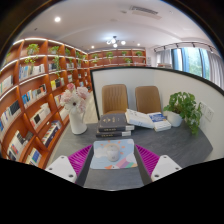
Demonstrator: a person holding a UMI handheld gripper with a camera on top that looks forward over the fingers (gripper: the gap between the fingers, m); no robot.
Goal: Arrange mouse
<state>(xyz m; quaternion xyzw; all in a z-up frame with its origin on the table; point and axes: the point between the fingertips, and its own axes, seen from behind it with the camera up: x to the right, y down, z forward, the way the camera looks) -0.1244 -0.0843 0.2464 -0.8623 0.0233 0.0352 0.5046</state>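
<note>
1. We see the tongs [113, 158] at the bottom centre of the frame, spread apart with their pink pads [80, 157] facing inward.
2. Between them lies a pale mouse pad [113, 154] with a soft pastel print, flat on the grey tabletop [185, 145].
3. We cannot make out a mouse.
4. Above centre sit stacked books [114, 124]; a white vase of flowers [76, 108] stands left, a potted plant [185, 108] right.

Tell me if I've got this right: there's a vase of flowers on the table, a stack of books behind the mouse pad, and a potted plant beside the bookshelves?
Not quite. The gripper view shows the potted plant at the table's opposite end, by the window, away from the bookshelves. The vase of flowers and stack of books behind the mouse pad are right.
</note>
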